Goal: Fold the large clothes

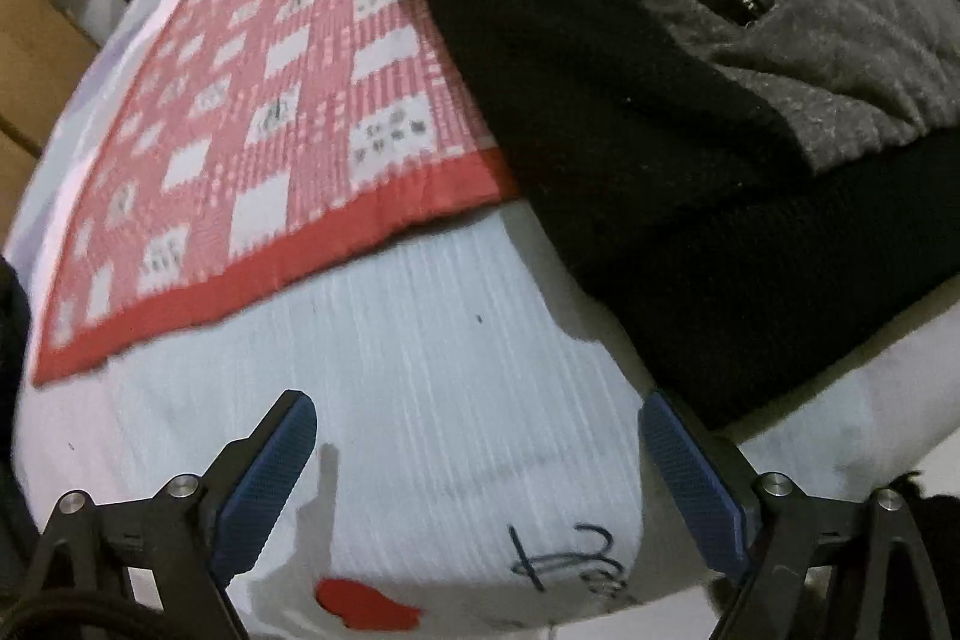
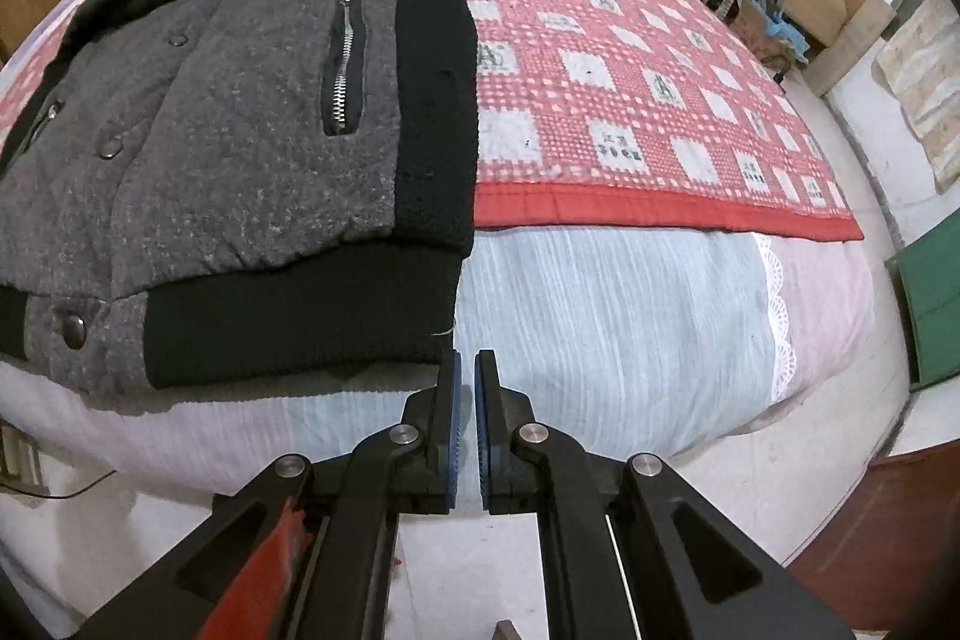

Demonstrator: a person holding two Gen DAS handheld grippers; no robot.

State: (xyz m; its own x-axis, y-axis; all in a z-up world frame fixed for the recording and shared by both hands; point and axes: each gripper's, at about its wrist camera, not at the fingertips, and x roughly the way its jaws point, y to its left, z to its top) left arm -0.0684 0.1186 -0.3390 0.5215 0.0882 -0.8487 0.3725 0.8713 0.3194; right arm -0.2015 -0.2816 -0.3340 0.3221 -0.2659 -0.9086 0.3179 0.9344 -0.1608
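Bed (image 2: 630,316), red checked quilt (image 2: 648,100): grey-black jacket (image 2: 228,148), bulky, soft, liftable by ribbed hem; left gripper (image 1: 477,466) jaws wide, empty; right gripper (image 2: 467,400) jaws closed, empty.

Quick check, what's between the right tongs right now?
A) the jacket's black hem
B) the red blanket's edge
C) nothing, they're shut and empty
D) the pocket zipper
C: the right tongs are closed pad to pad just off the corner of the folded jacket, gripping no cloth.

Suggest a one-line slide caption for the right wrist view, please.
Shut right gripper hovers empty beside the black hem of a folded grey jacket lying on a red checked blanket.
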